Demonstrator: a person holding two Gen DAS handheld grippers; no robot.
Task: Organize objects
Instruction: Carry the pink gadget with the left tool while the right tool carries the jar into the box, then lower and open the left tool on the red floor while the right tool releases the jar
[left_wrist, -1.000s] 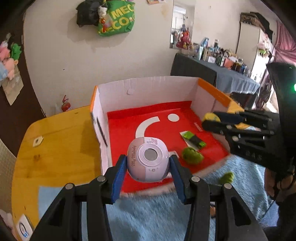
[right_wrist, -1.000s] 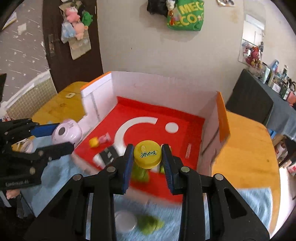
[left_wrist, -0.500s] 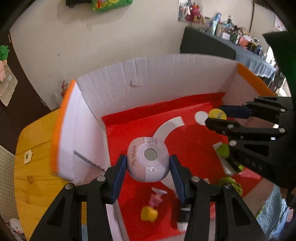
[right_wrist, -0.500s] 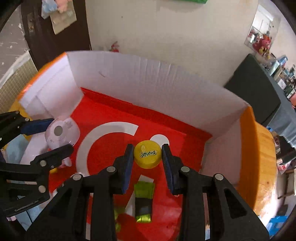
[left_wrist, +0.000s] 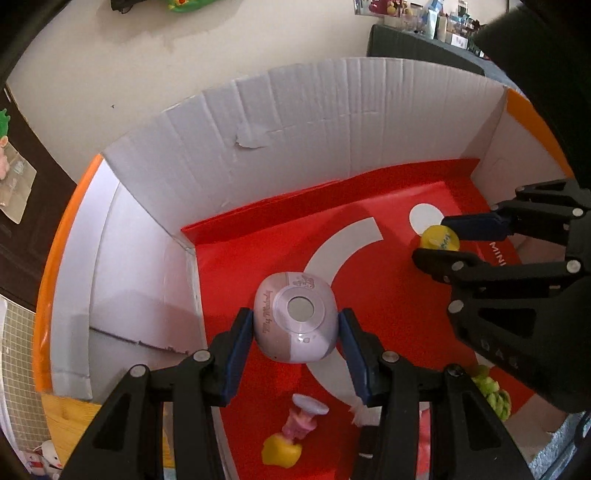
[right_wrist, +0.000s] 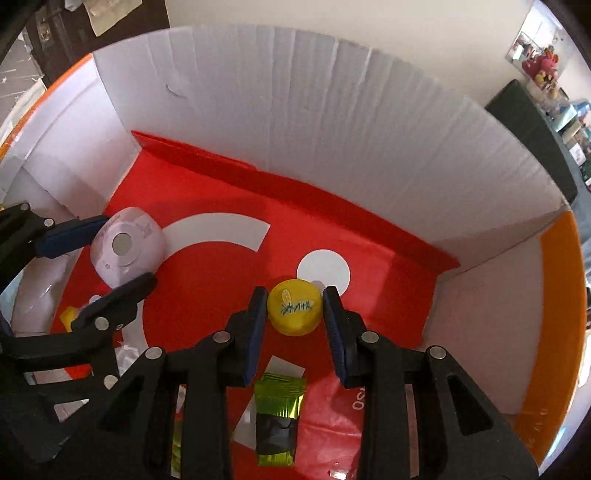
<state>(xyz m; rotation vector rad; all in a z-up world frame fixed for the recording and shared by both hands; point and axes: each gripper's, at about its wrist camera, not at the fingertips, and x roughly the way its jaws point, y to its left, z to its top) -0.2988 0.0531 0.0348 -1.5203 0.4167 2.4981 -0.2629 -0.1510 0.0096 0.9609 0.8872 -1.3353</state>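
Nearest us, our left tool (left_wrist: 295, 334) clamps a round pink gadget (left_wrist: 295, 322) and our right tool (right_wrist: 294, 312) pinches a yellow cap (right_wrist: 294, 311), both inside the cardboard box (right_wrist: 332, 110) above its red floor; beyond rise the white walls.

Dark tablecloth-covered table (left_wrist: 413, 46) standing against the cream wall (left_wrist: 229, 40); soft toys (right_wrist: 543, 68) sitting beyond it.

You have a rounded pink-and-white gadget (left_wrist: 295, 317) with a grey centre disc and a yellow cap (right_wrist: 294, 312), green-lettered, both over the red-floored cardboard box (left_wrist: 332, 122), well apart.
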